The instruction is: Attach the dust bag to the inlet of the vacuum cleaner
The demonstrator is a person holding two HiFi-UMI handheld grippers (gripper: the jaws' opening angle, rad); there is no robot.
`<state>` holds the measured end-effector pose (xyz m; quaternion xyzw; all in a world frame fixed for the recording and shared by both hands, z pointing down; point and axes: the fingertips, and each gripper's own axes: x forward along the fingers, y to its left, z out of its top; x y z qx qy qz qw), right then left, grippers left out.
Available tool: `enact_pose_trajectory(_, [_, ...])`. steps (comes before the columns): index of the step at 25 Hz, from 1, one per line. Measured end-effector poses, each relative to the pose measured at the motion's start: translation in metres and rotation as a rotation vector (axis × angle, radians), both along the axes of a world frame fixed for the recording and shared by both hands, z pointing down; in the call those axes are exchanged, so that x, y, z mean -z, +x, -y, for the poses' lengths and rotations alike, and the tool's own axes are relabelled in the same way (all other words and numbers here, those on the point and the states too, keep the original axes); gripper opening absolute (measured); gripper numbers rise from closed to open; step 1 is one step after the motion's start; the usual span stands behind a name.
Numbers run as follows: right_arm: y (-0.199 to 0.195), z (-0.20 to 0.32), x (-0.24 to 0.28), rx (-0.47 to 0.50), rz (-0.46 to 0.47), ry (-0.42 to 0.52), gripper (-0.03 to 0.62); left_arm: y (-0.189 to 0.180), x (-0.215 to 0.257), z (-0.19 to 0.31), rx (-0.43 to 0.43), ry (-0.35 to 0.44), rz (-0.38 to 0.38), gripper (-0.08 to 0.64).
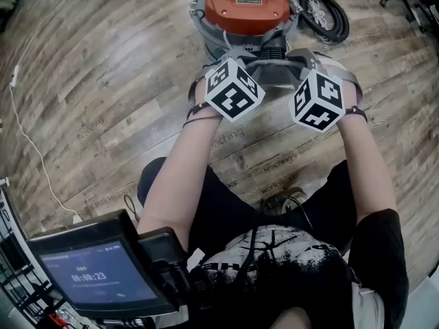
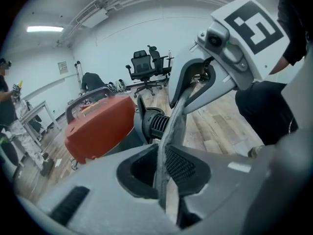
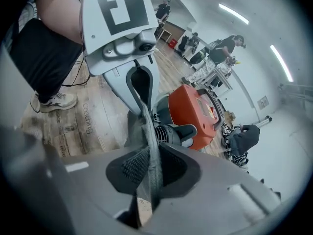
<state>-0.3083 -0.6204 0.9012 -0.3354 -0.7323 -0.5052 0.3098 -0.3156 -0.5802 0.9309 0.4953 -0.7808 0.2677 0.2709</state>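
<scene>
Left gripper (image 2: pixel 164 179): jaws nearly together, clamped on the thin grey edge of the dust bag (image 2: pixel 172 131). Right gripper (image 3: pixel 146 176): the same, jaws pinched on the bag's opposite edge. The bag edge is stretched taut between the two grippers, which face each other with their marker cubes side by side and a narrow gap between them.

Bag position: held off the floor, just in front of the near side of the vacuum cleaner (image 1: pixel 243 5). The black ribbed inlet (image 2: pixel 156 124) shows directly behind the bag edge in both gripper views. Whether bag and inlet touch cannot be told.

Surroundings: the vacuum stands on a wood plank floor (image 1: pixel 103 81). A coiled hose (image 1: pixel 322 16) lies against its right side, close to the right gripper's outer side. Left of the vacuum the floor runs out to a white cable (image 1: pixel 31 142), well apart from the grippers. The person's knees sit just behind the grippers. A screen (image 1: pixel 103 276) sits at the person's left side. Office chairs (image 2: pixel 146 65) stand far behind the vacuum.
</scene>
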Motion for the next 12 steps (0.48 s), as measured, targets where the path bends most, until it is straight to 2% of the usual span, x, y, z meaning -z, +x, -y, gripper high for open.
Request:
enact_pose_trajectory(2, [-0.002,0.001,0.001,-0.004,-0.001,-0.017,0.054,-0.002,0.002,0.001,-0.010,-0.018,0.021,0.038])
enact_pose_trajectory(7, [-0.004,0.021,-0.009,-0.087,-0.033,-0.119,0.058,0.002,0.021,0.017,-0.045,0.039,0.060,0.035])
enact_pose_trajectory(12, [-0.005,0.031,-0.020,-0.145,-0.056,-0.169,0.058,0.006,0.036,0.027,-0.078,0.063,0.134,0.038])
